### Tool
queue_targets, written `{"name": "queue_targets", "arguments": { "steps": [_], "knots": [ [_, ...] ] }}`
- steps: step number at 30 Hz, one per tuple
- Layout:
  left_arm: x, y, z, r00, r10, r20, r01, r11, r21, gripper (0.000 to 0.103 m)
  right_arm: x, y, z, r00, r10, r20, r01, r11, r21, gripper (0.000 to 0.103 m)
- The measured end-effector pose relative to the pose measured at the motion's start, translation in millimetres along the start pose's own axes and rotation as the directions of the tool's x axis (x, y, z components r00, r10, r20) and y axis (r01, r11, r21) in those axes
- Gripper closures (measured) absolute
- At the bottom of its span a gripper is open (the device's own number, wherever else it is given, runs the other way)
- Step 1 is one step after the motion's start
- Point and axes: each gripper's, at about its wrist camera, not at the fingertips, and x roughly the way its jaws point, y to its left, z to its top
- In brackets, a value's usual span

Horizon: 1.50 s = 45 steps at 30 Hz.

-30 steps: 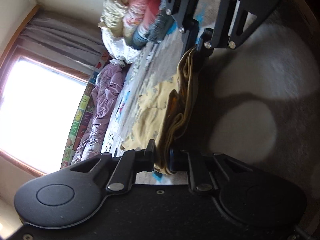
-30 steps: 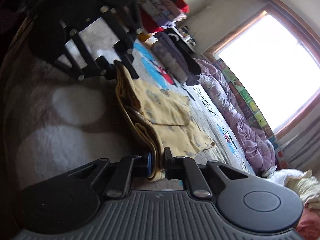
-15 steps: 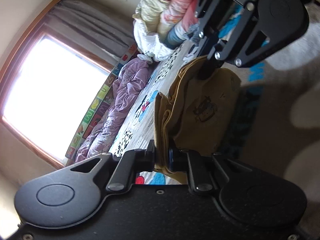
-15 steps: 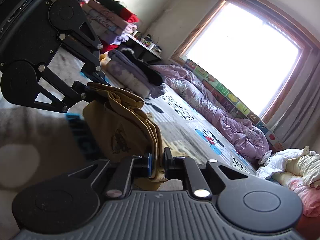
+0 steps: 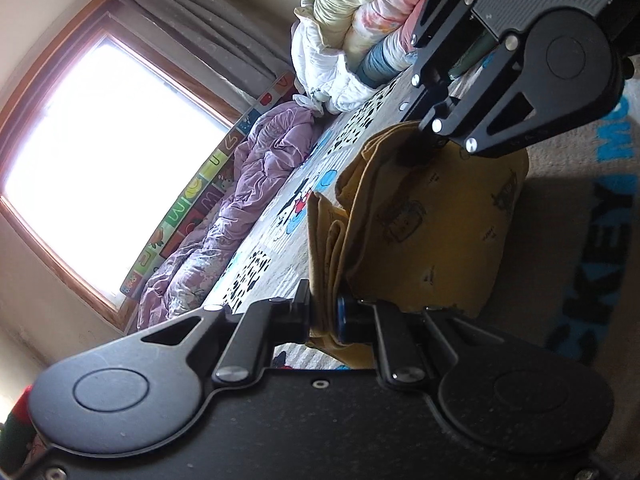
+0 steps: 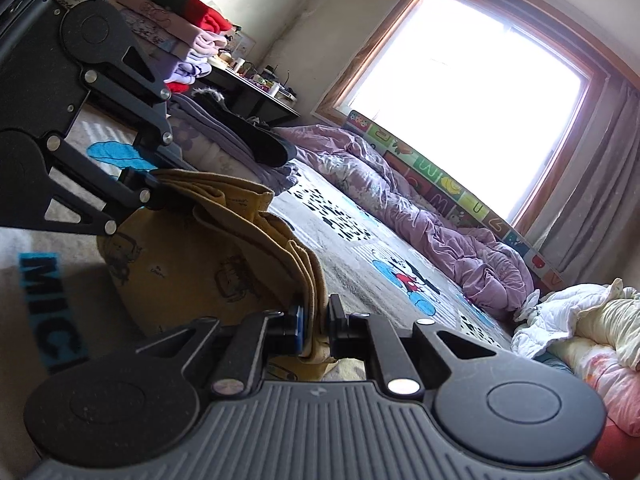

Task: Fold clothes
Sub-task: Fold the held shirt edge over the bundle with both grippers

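Garment (image 5: 432,240), yellow, printed: soft, light, limp, several layers. Left gripper (image 5: 324,316) and right gripper (image 6: 314,326) jaws each closed on an upper edge; hangs above rug (image 6: 352,276).

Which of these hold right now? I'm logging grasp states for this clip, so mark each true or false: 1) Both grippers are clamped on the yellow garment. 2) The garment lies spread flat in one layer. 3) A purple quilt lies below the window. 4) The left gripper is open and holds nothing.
1) True: the left gripper and the right gripper are each shut on the yellow garment.
2) False: it is gathered in several folded layers and held up between the grippers.
3) True: the purple quilt lies along the wall under the window.
4) False: it pinches the garment's folded edge.
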Motion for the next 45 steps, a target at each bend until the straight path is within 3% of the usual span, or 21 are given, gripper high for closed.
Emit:
{"name": "queue_targets", "arguments": {
  "steps": [19, 30, 33, 35, 39, 41, 45],
  "knots": [
    [81, 17, -7, 0.998, -0.057, -0.007, 0.056, 0.998, -0.017, 0.092, 82, -26, -5, 0.998, 0.015, -0.066, -0.011, 0.999, 0.051, 0.090],
    [105, 30, -14, 0.989, -0.135, -0.054, 0.126, 0.982, -0.143, 0.089, 121, -35, -14, 0.992, 0.060, -0.112, -0.050, 0.995, 0.089, 0.089],
    [110, 37, -16, 0.987, -0.149, -0.055, 0.135, 0.969, -0.205, 0.080, 125, -43, -18, 0.990, 0.057, -0.126, -0.039, 0.989, 0.141, 0.089],
    [112, 42, -18, 0.986, -0.159, -0.055, 0.141, 0.958, -0.249, 0.067, 127, -49, -22, 0.989, 0.053, -0.136, -0.028, 0.983, 0.179, 0.084],
    [117, 51, -21, 0.984, -0.165, -0.062, 0.136, 0.935, -0.328, 0.058, 131, -61, -29, 0.987, 0.048, -0.156, -0.007, 0.967, 0.255, 0.079],
    [120, 57, -23, 0.987, -0.142, -0.079, 0.102, 0.919, -0.381, 0.052, 133, -67, -32, 0.985, 0.046, -0.167, 0.005, 0.956, 0.292, 0.079],
    [124, 74, -29, 0.990, -0.079, -0.121, 0.011, 0.878, -0.478, 0.053, 137, -79, -39, 0.981, 0.043, -0.187, 0.029, 0.931, 0.364, 0.079]
  ]
}}
